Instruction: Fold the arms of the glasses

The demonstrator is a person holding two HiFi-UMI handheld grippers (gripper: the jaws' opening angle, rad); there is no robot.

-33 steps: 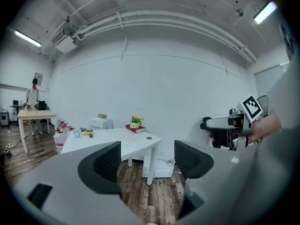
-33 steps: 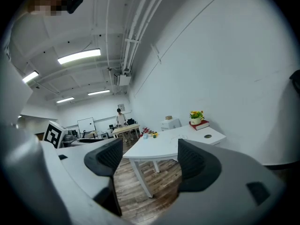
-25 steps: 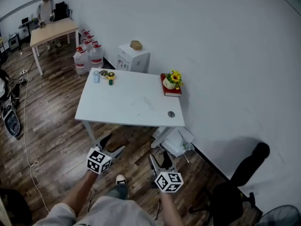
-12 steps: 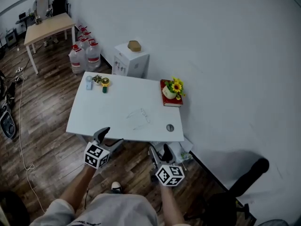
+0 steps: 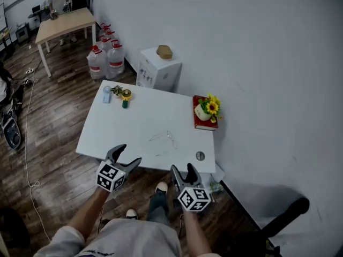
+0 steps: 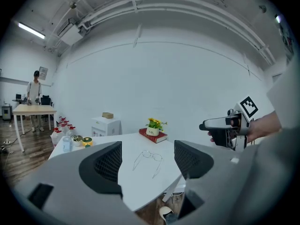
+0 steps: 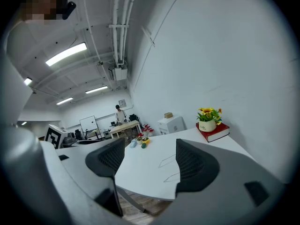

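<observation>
A pair of thin wire-framed glasses (image 5: pixel 165 141) lies with arms spread on the white table (image 5: pixel 118 133), towards its near right part. Both grippers hover just off the table's near edge, short of the glasses. My left gripper (image 5: pixel 127 157) is open with nothing between its jaws; in the left gripper view the glasses (image 6: pixel 152 156) show through the gap of the left gripper (image 6: pixel 146 164). My right gripper (image 5: pixel 183 170) is open and empty too. In the right gripper view the glasses (image 7: pixel 168 162) lie ahead of the right gripper (image 7: pixel 145 161).
A pot of sunflowers on a red book (image 5: pixel 206 112) stands at the table's far right edge. A small bottle and little objects (image 5: pixel 119 94) sit at the far left corner. Behind are a white cabinet (image 5: pixel 158 68) and water jugs (image 5: pixel 107 62). A black chair (image 5: pixel 289 213) stands at the lower right.
Both grippers have travelled forward from over the floor to the table's near edge. The table and glasses now lie much closer to them. Both jaws stay open.
</observation>
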